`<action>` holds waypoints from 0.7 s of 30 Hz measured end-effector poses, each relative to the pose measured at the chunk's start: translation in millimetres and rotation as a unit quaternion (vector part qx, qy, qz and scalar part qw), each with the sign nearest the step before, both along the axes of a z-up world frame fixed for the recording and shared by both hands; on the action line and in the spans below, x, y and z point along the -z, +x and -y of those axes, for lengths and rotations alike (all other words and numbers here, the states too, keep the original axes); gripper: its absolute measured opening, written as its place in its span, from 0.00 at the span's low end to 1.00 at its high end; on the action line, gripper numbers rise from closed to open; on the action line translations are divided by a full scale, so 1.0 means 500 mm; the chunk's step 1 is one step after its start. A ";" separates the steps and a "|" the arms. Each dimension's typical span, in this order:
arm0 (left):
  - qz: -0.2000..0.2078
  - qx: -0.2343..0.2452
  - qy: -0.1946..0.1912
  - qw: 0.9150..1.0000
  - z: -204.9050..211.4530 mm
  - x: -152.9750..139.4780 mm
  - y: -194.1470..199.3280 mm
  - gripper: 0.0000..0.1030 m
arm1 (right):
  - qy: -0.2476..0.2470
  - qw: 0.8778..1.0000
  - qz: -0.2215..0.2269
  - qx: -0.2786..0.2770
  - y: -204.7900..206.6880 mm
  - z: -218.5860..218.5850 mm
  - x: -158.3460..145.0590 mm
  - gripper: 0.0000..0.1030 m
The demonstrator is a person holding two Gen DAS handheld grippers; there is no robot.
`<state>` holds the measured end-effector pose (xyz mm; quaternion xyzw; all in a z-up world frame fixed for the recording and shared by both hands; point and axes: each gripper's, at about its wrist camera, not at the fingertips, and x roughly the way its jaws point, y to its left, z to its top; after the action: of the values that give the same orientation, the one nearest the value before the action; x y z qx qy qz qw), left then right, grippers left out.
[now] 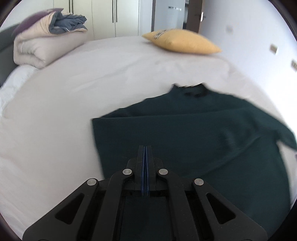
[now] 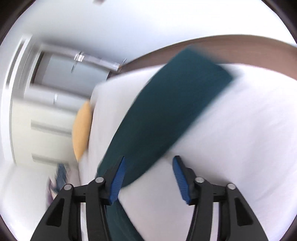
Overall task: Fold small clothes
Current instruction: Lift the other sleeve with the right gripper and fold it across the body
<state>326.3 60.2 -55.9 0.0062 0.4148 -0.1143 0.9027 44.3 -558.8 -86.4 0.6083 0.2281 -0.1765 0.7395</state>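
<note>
A dark green long-sleeved top (image 1: 194, 133) lies on the white bed (image 1: 92, 89), collar away from me, its left side folded in to a straight edge. My left gripper (image 1: 145, 148) is shut with nothing between its pads and hovers over the top's lower part. In the blurred, tilted right wrist view a long green sleeve (image 2: 167, 115) stretches across the bed (image 2: 241, 129). My right gripper (image 2: 148, 161) is open, with the sleeve's near end passing by its left finger (image 2: 118, 178). Nothing is held.
A yellow cushion (image 1: 182, 42) lies at the bed's far edge, also seen in the right wrist view (image 2: 81, 129). A rolled beige duvet with grey-blue cloth (image 1: 46, 40) sits at the far left. Wardrobe doors (image 1: 115, 16) and a white wall (image 1: 250, 37) stand behind.
</note>
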 end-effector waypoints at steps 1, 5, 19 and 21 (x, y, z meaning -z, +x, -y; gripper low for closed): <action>-0.003 0.004 -0.016 1.000 0.007 -0.007 -0.009 0.00 | 0.012 1.000 0.010 0.011 -0.013 0.012 0.004 0.49; -0.017 0.029 -0.055 0.998 0.044 -0.025 -0.039 0.00 | 0.045 0.998 0.020 0.041 -0.016 0.033 0.021 0.49; -0.074 0.041 -0.119 0.989 0.082 0.028 -0.061 0.01 | 0.067 0.988 0.078 0.115 0.064 0.052 0.046 0.30; -0.076 0.037 -0.132 0.988 0.073 0.034 -0.061 0.01 | 0.061 0.989 0.067 0.114 0.063 0.063 0.048 0.15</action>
<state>295.9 23.7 -73.0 -0.1065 0.4630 -0.2012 0.8566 75.7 -590.2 -110.5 0.6848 0.1172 -0.2043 0.6896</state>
